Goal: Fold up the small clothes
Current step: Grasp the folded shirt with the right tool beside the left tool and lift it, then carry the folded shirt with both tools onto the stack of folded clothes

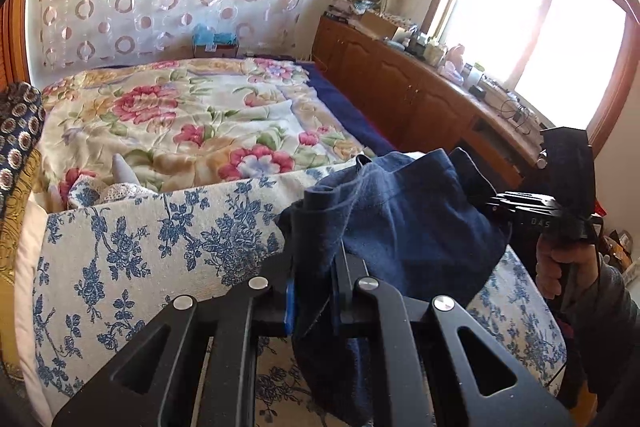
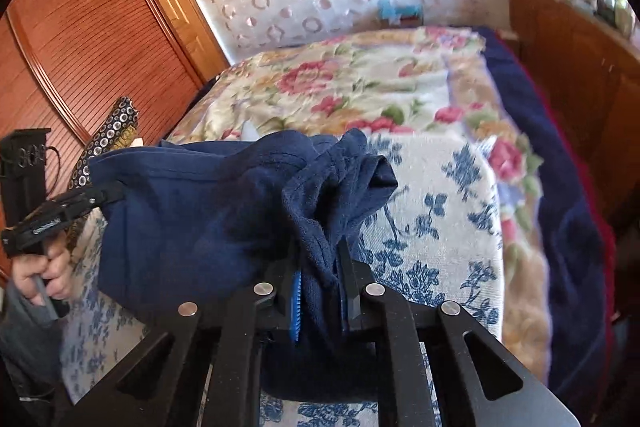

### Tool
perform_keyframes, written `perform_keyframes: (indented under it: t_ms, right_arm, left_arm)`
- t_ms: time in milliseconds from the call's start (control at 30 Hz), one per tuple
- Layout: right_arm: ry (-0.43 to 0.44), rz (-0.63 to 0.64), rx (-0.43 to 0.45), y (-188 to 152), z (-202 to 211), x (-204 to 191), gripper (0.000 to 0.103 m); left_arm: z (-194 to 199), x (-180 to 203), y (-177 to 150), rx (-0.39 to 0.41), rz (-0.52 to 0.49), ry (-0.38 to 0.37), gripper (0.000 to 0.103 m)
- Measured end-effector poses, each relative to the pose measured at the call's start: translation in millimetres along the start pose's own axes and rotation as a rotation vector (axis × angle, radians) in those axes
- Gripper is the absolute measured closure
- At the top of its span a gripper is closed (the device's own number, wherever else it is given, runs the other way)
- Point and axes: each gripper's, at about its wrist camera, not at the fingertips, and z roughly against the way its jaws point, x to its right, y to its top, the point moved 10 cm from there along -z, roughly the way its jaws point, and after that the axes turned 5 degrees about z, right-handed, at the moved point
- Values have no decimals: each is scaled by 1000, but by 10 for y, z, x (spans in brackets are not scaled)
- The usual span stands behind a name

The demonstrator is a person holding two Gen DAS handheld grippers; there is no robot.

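Observation:
A small navy blue garment (image 1: 400, 219) hangs bunched between my two grippers, above a white cloth with blue flowers (image 1: 140, 247). In the left wrist view my left gripper (image 1: 316, 267) is shut on one bunched edge of it, and folds of fabric cover the fingertips. My right gripper (image 2: 320, 263) is shut on the garment's (image 2: 192, 211) other edge, which is pressed against the blue pad. Each view also shows the other gripper's black body, held by a hand (image 1: 556, 267) at the right and a hand (image 2: 44, 275) at the left.
Behind lies a bed with a pink-flowered quilt (image 1: 192, 119) and a navy blanket edge (image 2: 560, 227). A wooden cabinet (image 1: 400, 83) loaded with clutter runs under the window on the right. Wooden wardrobe doors (image 2: 92, 39) and a circle-patterned pillow (image 1: 20, 131) stand on the left.

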Motion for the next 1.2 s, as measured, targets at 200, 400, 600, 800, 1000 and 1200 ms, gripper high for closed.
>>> perform_keyframes:
  t_ms: [200,400,600,800,1000,1200]
  right_arm:
    - [-10,88,80,175,220,-338,92]
    - [27,188,148,394,328,-796,92]
    - [118,331,188,837,136,-1525,92]
    - [181,492,225,1386,-321,-2341,93]
    - [250,591,221,1832,-1029,-2917,94]
    - [266,706,210,2102,-1604,-3441,94]
  left_arm:
    - [477,35,86,91,-6,-16,89]
    - [1167,-166,163,207,12,10,89]
    - [1897,-665,131,328,71,107,89]
    - [2433,-1188,42,405,141,203,90]
    - [2783,-1681,3,484,217,293,90]
    - [2776,-2190,-248,455,306,326,90]
